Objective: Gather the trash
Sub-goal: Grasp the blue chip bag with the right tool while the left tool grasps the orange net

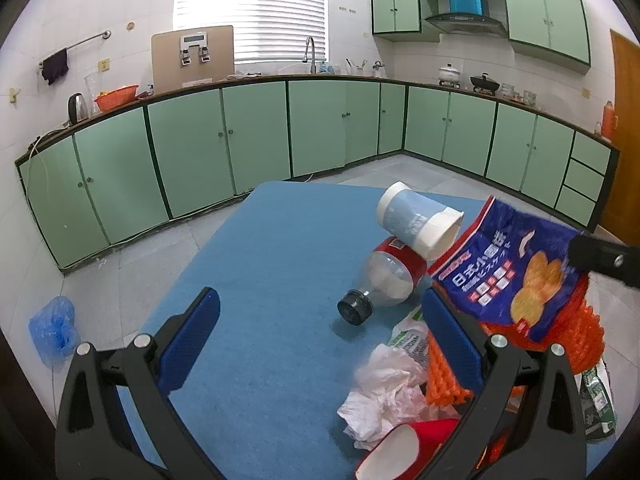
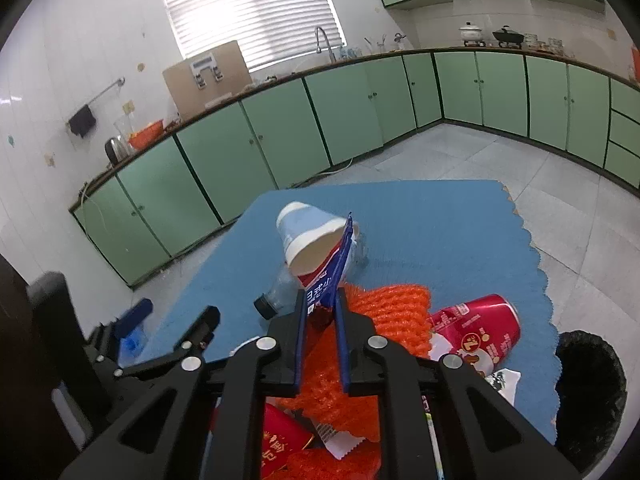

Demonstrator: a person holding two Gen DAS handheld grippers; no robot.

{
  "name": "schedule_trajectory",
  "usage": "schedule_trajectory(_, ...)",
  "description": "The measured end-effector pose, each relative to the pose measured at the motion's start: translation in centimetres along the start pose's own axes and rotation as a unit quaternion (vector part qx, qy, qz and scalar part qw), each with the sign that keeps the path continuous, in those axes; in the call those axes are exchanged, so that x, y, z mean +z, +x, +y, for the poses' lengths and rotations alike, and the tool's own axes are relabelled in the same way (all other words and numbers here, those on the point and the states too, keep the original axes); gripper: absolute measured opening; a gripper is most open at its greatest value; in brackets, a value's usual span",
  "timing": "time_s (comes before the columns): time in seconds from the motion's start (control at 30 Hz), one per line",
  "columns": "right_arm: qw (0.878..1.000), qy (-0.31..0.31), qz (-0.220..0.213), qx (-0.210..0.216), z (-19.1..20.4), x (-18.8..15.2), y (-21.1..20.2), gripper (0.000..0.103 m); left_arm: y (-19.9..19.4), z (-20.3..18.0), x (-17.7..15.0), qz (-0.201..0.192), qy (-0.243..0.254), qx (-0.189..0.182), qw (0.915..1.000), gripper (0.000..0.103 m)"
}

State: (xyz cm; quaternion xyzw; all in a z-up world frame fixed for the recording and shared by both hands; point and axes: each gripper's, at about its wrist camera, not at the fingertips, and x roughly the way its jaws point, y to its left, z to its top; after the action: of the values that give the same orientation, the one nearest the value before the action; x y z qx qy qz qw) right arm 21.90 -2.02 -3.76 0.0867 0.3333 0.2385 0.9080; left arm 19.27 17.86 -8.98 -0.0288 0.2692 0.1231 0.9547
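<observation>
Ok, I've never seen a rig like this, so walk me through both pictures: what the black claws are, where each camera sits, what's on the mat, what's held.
The black claws are hand-held grippers, one in each of a person's hands, each carrying a wide-angle camera that looks along its two fingers.

Left camera view: the left gripper is open and empty above the blue mat.

Right camera view: the right gripper pinches the blue snack bag.

On the mat lie a paper cup resting on a plastic bottle, orange netting, crumpled tissue and a red can. A black-lined bin stands beside the mat.
</observation>
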Motion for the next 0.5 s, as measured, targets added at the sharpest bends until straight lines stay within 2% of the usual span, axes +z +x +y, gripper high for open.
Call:
schedule_trajectory(0.17, 0.999, 0.029, -0.025, 0.028, -0.9, 0.7, -2.1, 0.012, -0.7, -0.6, 0.3, -0.004, 0.004, -0.009, 0.9999, 0.098)
schedule_trajectory(0.3, 0.998, 0.039, -0.041, 0.039, -1.7, 1.2, -3.4, 0.012, -1.6, -1.4, 0.3, -0.008, 0.008, -0.031, 0.9995, 0.098)
schedule_trajectory(0.4, 0.997, 0.044, -0.054, 0.031, -2.4, 1.2, -4.3, 0.012, -1.9, -2.3, 0.1, -0.003, 0.011, -0.044, 0.9989, 0.098)
schedule_trajectory(0.5, 0.997, 0.032, -0.074, -0.005, -2.9, 1.2, -5.7, 0.012, -2.2, -3.4, -0.3, 0.0, 0.019, -0.056, 0.9982, 0.098)
